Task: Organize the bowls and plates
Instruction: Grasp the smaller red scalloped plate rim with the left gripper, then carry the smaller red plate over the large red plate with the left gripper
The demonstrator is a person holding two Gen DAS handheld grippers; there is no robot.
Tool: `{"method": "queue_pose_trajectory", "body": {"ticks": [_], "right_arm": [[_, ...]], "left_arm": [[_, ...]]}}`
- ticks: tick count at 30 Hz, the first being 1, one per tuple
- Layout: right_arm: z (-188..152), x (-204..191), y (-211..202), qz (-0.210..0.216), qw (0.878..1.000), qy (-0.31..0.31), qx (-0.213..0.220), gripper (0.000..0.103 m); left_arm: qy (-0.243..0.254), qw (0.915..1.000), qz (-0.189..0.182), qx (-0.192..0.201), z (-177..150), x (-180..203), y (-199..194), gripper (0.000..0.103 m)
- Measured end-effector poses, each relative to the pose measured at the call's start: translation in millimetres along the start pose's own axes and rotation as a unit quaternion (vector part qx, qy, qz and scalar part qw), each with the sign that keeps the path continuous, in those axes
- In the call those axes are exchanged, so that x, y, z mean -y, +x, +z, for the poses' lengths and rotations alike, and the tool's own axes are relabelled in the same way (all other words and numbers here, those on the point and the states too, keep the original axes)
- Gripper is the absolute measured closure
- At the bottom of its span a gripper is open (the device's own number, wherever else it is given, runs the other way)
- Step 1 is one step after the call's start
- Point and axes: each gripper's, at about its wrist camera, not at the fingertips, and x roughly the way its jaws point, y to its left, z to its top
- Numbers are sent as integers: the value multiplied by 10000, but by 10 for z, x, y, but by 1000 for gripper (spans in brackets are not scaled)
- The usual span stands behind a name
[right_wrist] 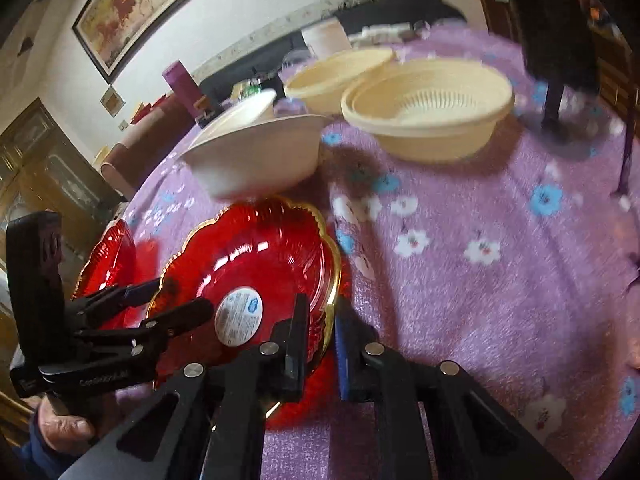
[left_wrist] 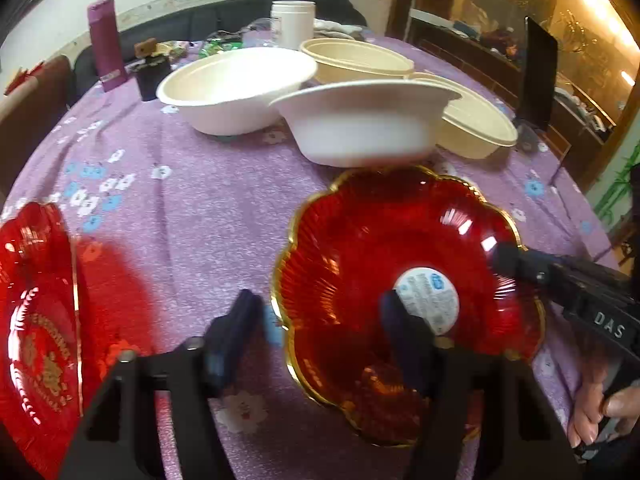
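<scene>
A red glass plate (left_wrist: pixel 380 232) with a scalloped gold rim and a white round sticker (left_wrist: pixel 430 300) lies on the purple flowered tablecloth (left_wrist: pixel 192 208). My left gripper (left_wrist: pixel 320 308) stands open astride its left rim, one finger outside and one over the plate's inside, with a gap at the rim. From the right wrist view, my right gripper (right_wrist: pixel 323 308) is shut on the red plate (right_wrist: pixel 256 248) at its right rim. The left gripper (right_wrist: pixel 180 296) shows at the opposite edge. A second red plate (left_wrist: pixel 36 312) lies to the left.
Just behind the plate stands a white bowl (left_wrist: pixel 360 124), with another white bowl (left_wrist: pixel 236 88) and two cream bowls (left_wrist: pixel 356 60) (left_wrist: pixel 476 128) further back. A purple bottle (left_wrist: pixel 106 40), a white jar (left_wrist: pixel 292 20) and a black stand (left_wrist: pixel 538 72) are near the table's far edges.
</scene>
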Motion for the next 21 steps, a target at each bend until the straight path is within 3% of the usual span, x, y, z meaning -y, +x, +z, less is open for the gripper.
{"method": "queue_pose_trajectory", "body": {"ticks": [1, 6, 21], "right_arm": [[-10, -26, -25, -118, 9999, -73, 83, 92], [-21, -45, -79, -206, 9994, -161, 219, 92], [-36, -43, -106, -251, 9992, -212, 247, 92]], "left_arm": [[28, 10000, 11, 14, 8, 17, -3, 62], [21, 10000, -3, 63, 6, 4, -18, 69], [20, 9994, 128, 326, -47, 37, -109, 70]]}}
